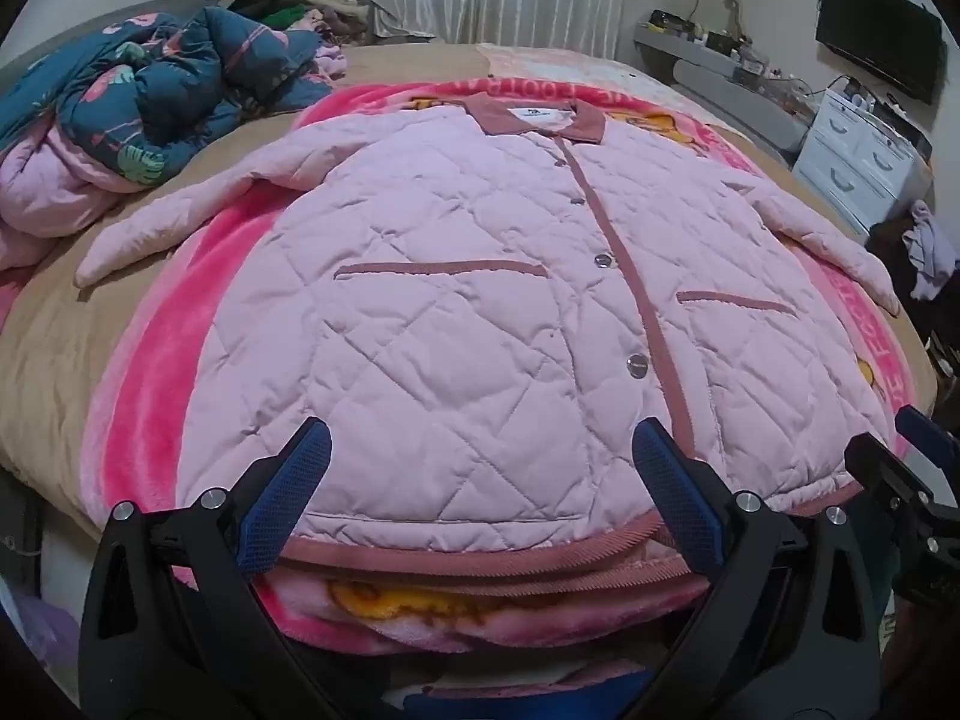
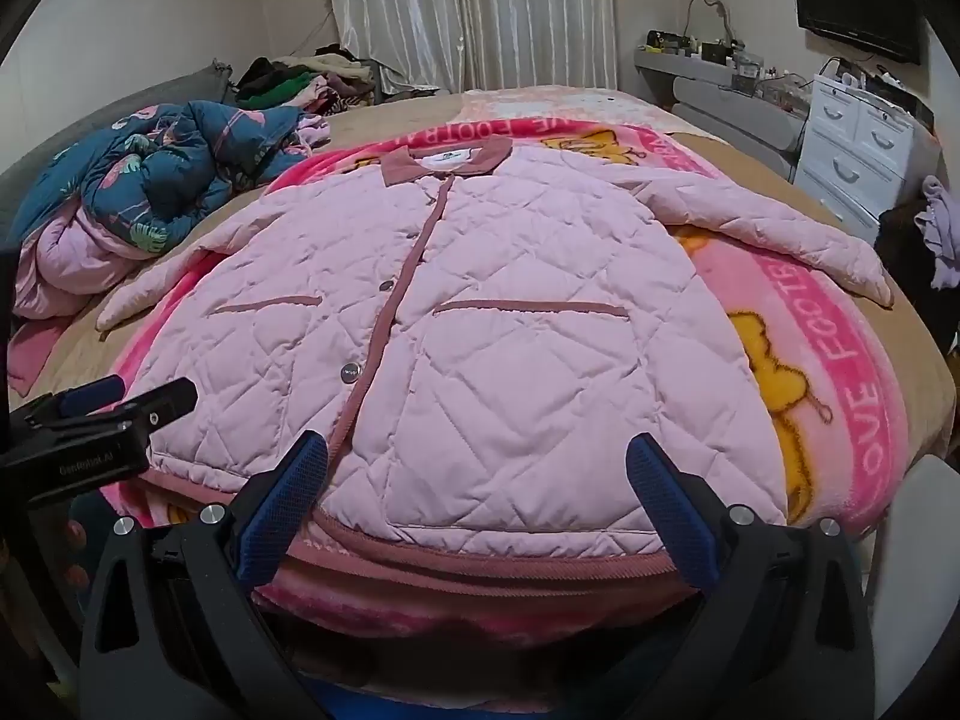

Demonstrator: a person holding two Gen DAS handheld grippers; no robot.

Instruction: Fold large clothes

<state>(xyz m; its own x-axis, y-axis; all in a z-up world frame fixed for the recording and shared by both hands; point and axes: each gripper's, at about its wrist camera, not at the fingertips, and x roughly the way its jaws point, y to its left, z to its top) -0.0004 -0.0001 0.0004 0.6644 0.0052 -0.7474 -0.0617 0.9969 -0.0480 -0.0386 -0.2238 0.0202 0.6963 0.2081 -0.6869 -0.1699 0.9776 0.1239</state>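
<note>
A pale pink quilted jacket (image 1: pixel 468 312) (image 2: pixel 480 324) lies flat and face up on the bed, buttoned, collar at the far end, both sleeves spread outward. My left gripper (image 1: pixel 480 450) hovers open above the left half of the hem, its blue pads wide apart with nothing between them. My right gripper (image 2: pixel 477 462) is open too, over the right half of the hem. Each gripper shows at the edge of the other's view: the right gripper (image 1: pixel 924 438) and the left gripper (image 2: pixel 132 396).
A bright pink blanket (image 1: pixel 144 396) (image 2: pixel 840 372) with yellow cartoon prints lies under the jacket on a tan bedcover (image 1: pixel 54 348). A crumpled teal floral quilt (image 1: pixel 150 84) is piled at the far left. White drawers (image 2: pixel 858 144) and a wall screen (image 1: pixel 876 48) stand at the right.
</note>
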